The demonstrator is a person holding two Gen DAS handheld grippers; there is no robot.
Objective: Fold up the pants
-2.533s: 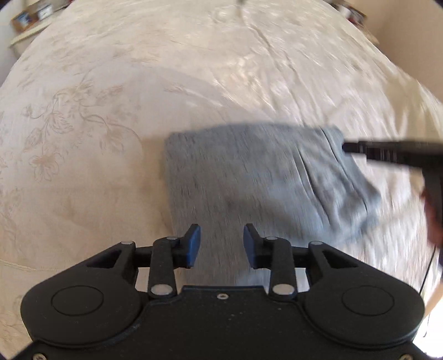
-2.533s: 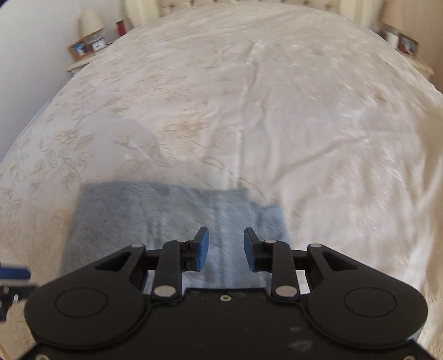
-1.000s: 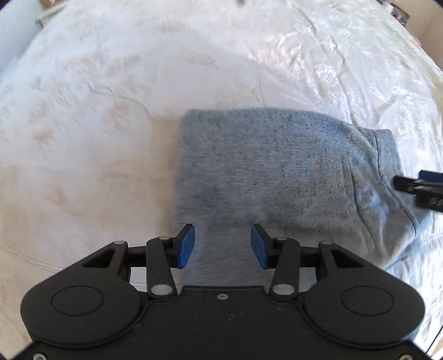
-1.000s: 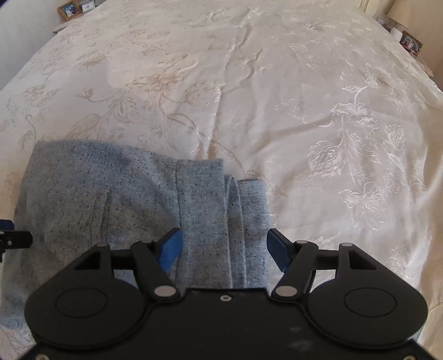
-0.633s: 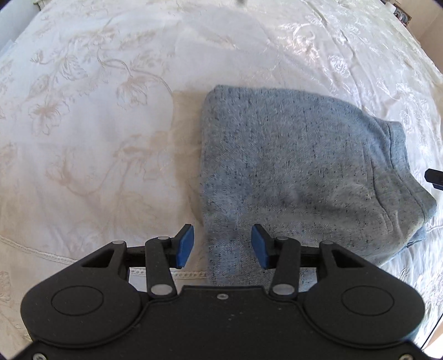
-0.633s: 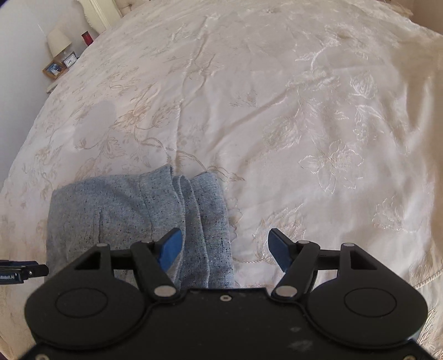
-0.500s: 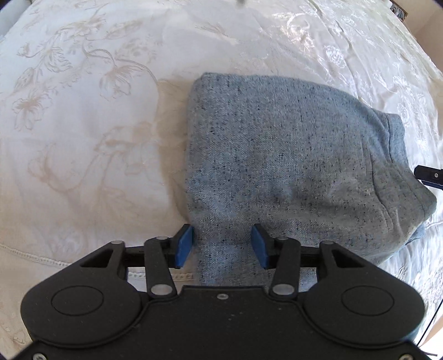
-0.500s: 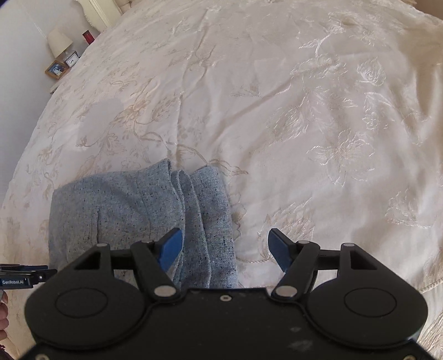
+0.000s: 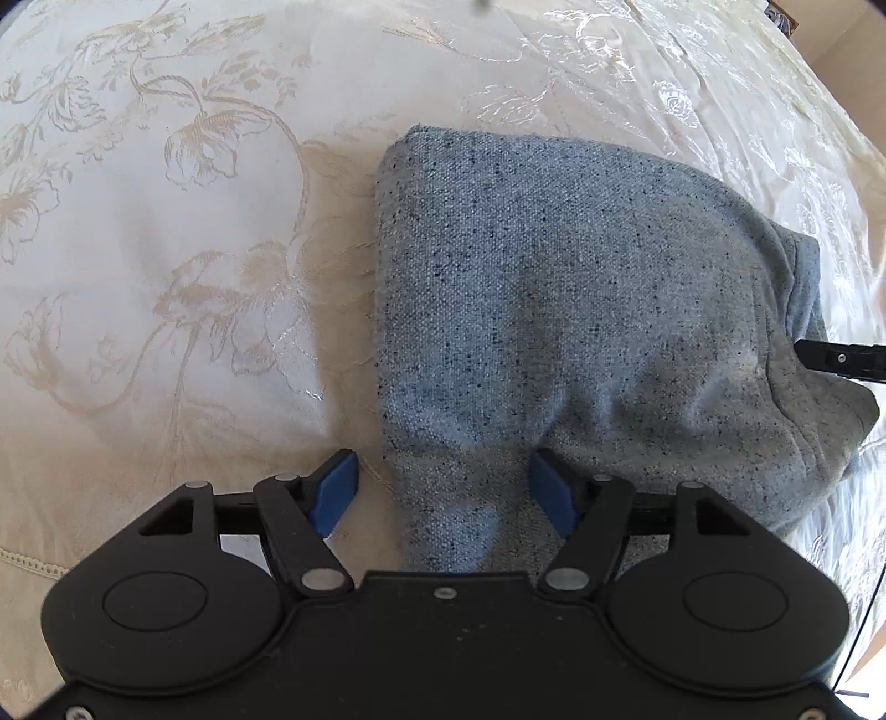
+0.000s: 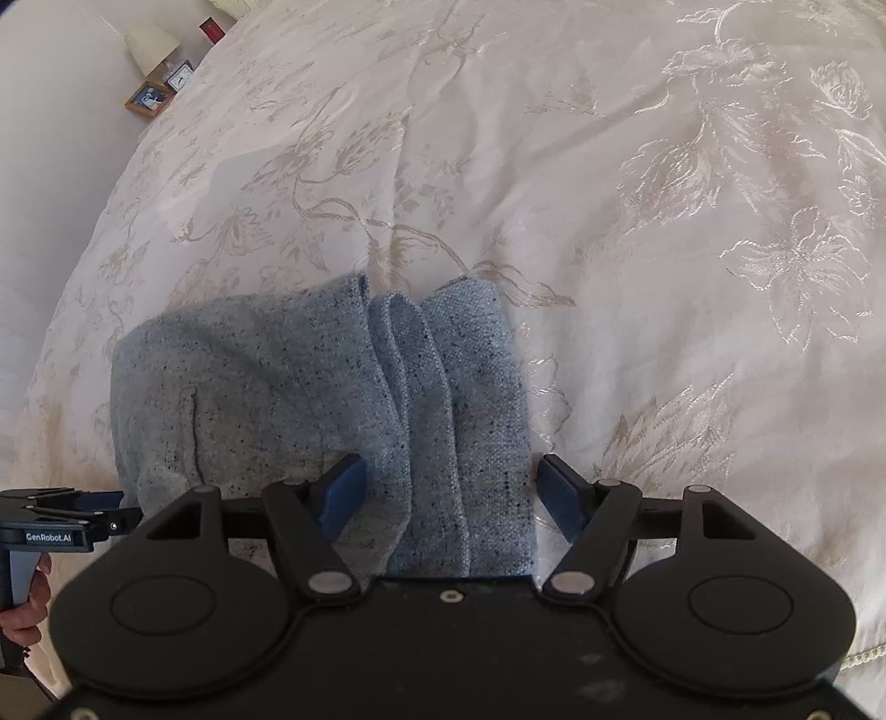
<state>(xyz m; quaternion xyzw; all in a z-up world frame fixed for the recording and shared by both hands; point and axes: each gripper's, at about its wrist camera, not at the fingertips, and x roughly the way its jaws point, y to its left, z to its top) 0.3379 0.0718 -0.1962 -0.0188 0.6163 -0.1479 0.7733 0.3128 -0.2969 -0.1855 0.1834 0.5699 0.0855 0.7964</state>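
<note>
Grey-blue speckled pants point(image 9: 581, 310) lie folded into a thick rectangle on a cream bedspread point(image 9: 183, 232). My left gripper point(image 9: 451, 490) is open, its blue pads either side of the bundle's near left corner. In the right wrist view the pants point(image 10: 332, 387) show their layered folded ends. My right gripper point(image 10: 451, 490) is open, its jaws straddling those layered ends at the bundle's right edge. The right gripper's tip shows in the left wrist view point(image 9: 836, 360), and the left gripper point(image 10: 61, 523) shows at the left edge of the right wrist view.
The embroidered cream bedspread point(image 10: 637, 183) stretches far ahead and to the right. A bedside table with a lamp point(image 10: 149, 50), a clock and a photo frame point(image 10: 147, 99) stands at the far left. A lace hem runs along the near bed edge point(image 9: 27, 562).
My left gripper has opened wider and come closer to the pants' near left corner. My right gripper has moved in so that its open jaws straddle the layered right edge.
</note>
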